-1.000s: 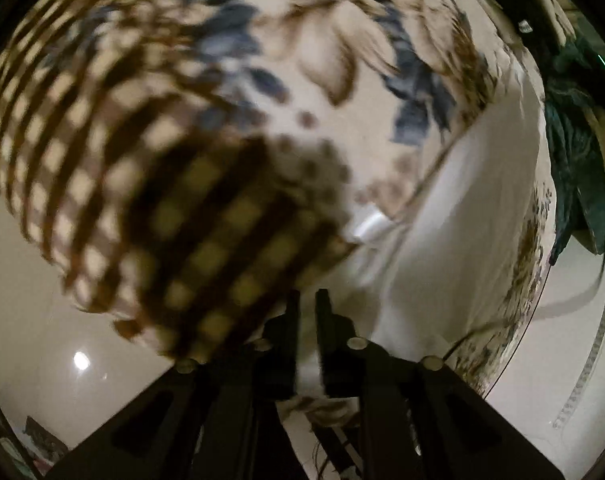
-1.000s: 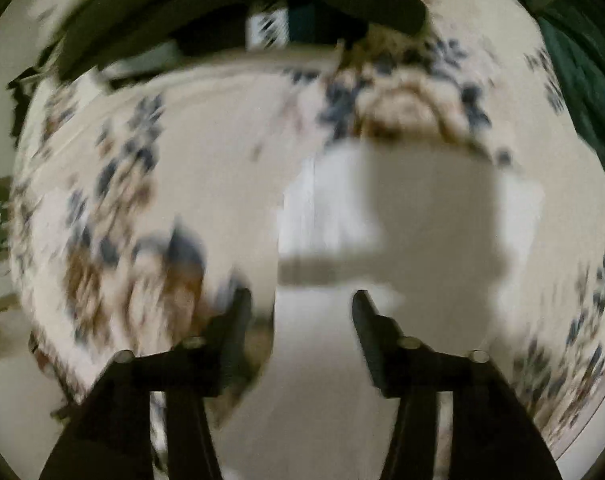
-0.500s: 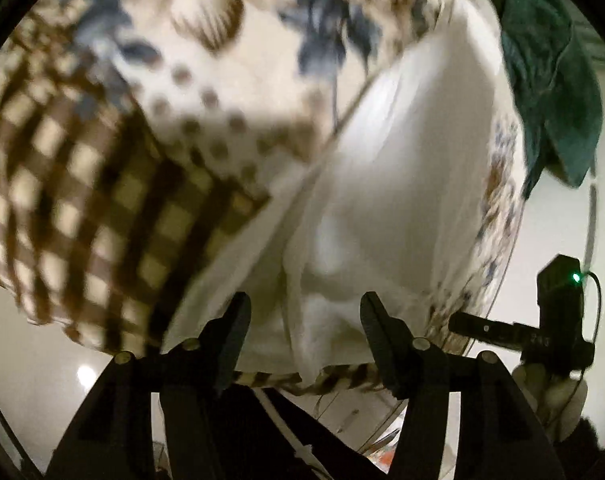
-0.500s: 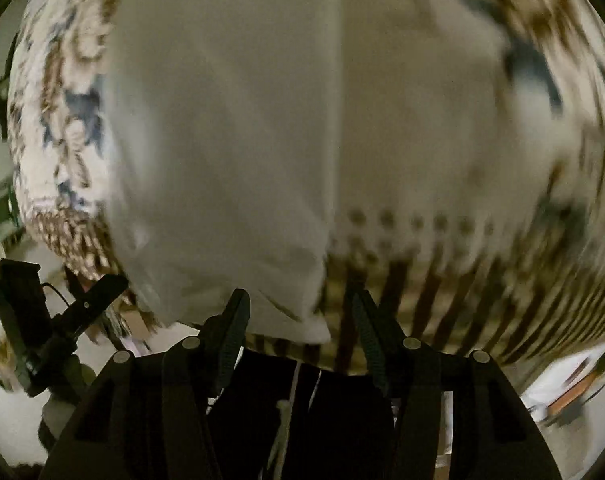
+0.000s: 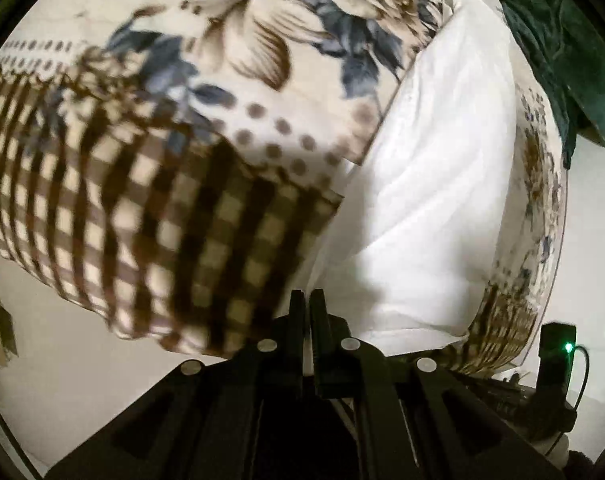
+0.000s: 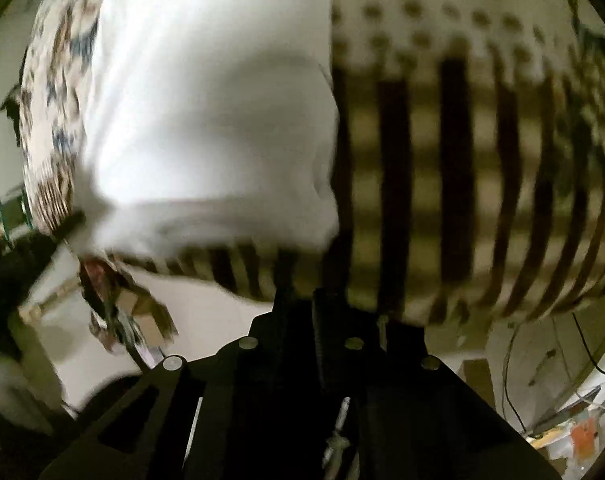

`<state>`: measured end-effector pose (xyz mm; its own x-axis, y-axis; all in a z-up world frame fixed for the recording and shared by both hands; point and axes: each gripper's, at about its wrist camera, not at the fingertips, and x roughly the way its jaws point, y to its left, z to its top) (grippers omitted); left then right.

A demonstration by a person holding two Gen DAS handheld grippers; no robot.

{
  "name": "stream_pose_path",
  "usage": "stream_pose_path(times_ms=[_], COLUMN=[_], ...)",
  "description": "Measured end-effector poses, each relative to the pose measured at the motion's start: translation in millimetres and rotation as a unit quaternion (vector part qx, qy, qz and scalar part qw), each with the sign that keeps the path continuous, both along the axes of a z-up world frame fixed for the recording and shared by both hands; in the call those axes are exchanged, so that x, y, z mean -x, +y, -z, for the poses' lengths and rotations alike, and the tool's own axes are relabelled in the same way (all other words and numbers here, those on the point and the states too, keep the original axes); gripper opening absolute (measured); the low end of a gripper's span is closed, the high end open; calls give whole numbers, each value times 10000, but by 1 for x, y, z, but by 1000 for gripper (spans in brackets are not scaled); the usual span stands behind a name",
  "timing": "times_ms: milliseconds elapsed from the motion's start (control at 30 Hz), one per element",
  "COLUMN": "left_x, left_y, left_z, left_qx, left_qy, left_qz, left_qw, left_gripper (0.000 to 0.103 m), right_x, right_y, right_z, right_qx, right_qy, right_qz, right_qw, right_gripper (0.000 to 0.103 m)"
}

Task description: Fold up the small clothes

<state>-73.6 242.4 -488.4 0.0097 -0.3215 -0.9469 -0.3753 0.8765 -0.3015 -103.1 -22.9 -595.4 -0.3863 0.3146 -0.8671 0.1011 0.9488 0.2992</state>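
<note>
Nearest, the left hand-held gripper [image 5: 307,300] has its fingers pressed nearly together on the near edge of the white garment [image 5: 434,184], apparently pinching it. The right hand-held gripper [image 6: 302,292] is likewise closed at the hem's other corner, though blur hides the contact. The garment runs away from both, lengthwise across the floral blanket [image 5: 262,40]. Beyond lies a dark green cloth [image 5: 562,40], clear of the fold.

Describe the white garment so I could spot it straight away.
Start from the big patterned blanket with flowers and brown checks. The white garment lies on it, near its edge. It is the only plain, unpatterned cloth; the nearby dark green fabric is far darker.
</note>
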Motion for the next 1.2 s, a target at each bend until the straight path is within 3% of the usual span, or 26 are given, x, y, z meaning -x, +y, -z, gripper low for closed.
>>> stream_pose_path(times_ms=[67,133,167,200,267,367,400,433,533,600,633,733,833,967,1033,1067,1100,1200], left_x=[5,9,12,17,26,31,30,29,27,27,28,28,32,29,24,20,17,15], left_y=[7,14,19,26,32,25,20,15,8,5,6,5,17,23,21,18,11,0], left_z=[1,6,6,6,12,19,20,20,18,17,15,11,8,7,16,25,33,49], left_qx=[-169,-51,34,221,625,753,755,755,643,607,589,508,453,433,562,626,657,667], left_qy=[-6,43,50,49,47,26,4,-64,-146,-192,-210,-245,-280,-346,-299,-261,-203,-122], left_qz=[151,50,-23,-170,-486,-627,-648,-680,-669,-665,-652,-628,-609,-537,-427,-347,-269,-107], left_qw=[9997,10000,10000,9996,9968,9952,9950,9948,9956,9958,9959,9964,9967,9970,9971,9971,9973,9976], left_gripper=[1,1,2,3,4,22,35,39,39,40,40,40,40,41,57,57,57,50], right_x=[10,13,12,10,8,-2,-7,-13,-24,-10,-1,35,63,75,67,56,46,18], right_y=[-6,-17,-24,-36,-57,-78,-78,-79,-69,-60,-57,-59,-64,-76,-88,-86,-90,-94], right_z=[-2,-8,-13,-17,-21,-12,-8,-4,12,21,21,15,17,-8,-25,-29,-32,-14], right_qx=[-12,-185,-316,-475,-736,-1116,-1126,-1085,-959,-932,-916,-928,-711,-730,-854,-855,-847,-755], right_qy=[57,23,-16,-78,-213,-261,-327,-453,-562,-364,-318,-240,165,25,-305,-494,-661,-688], right_qz=[10,292,528,852,1521,2435,2533,2557,2117,1839,1678,1232,738,518,725,859,1013,1273], right_qw=[10000,9994,9981,9952,9854,9631,9603,9596,9710,9778,9810,9877,9946,9960,9932,9914,9890,9866], right_gripper=[12,14,22,36,45,45,45,45,43,19,17,15,14,16,36,58,67,67])
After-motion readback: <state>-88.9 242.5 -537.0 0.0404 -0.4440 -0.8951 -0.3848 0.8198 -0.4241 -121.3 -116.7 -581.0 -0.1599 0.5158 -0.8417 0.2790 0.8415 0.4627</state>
